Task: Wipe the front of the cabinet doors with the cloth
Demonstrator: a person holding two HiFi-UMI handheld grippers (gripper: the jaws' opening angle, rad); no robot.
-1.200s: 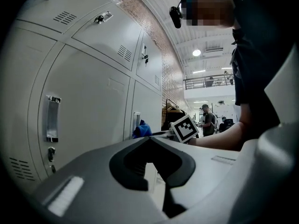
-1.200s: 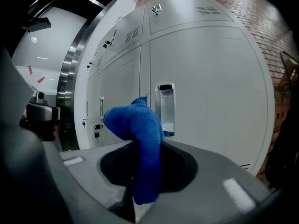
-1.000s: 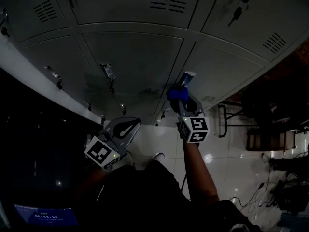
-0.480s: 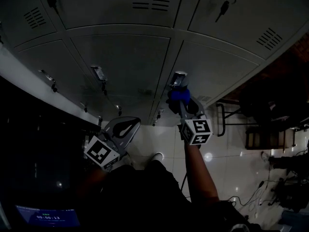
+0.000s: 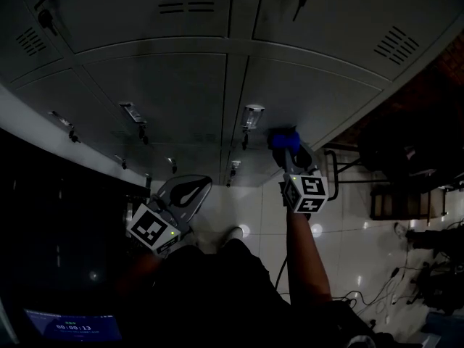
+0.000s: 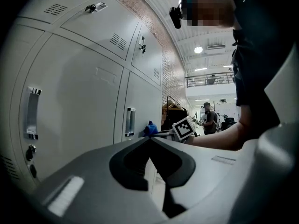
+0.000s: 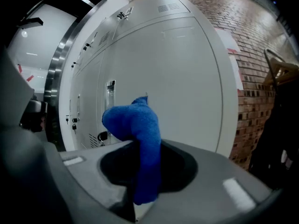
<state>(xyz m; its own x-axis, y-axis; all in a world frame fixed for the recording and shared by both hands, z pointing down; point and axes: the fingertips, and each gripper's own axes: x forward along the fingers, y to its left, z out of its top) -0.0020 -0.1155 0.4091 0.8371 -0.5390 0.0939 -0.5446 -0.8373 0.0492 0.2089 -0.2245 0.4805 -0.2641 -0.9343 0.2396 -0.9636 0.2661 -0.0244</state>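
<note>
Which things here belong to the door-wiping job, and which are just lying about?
Job: blue cloth, clamped in right hand-held gripper; grey cabinet doors.
Lying about: left hand-held gripper, shut and empty; floor cables; metal frame beside the cabinets; screen at lower left.

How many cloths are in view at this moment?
1: a blue cloth pinched in the right gripper, by a cabinet door. The left gripper is shut, empty. Dark areas may hide others.
</note>
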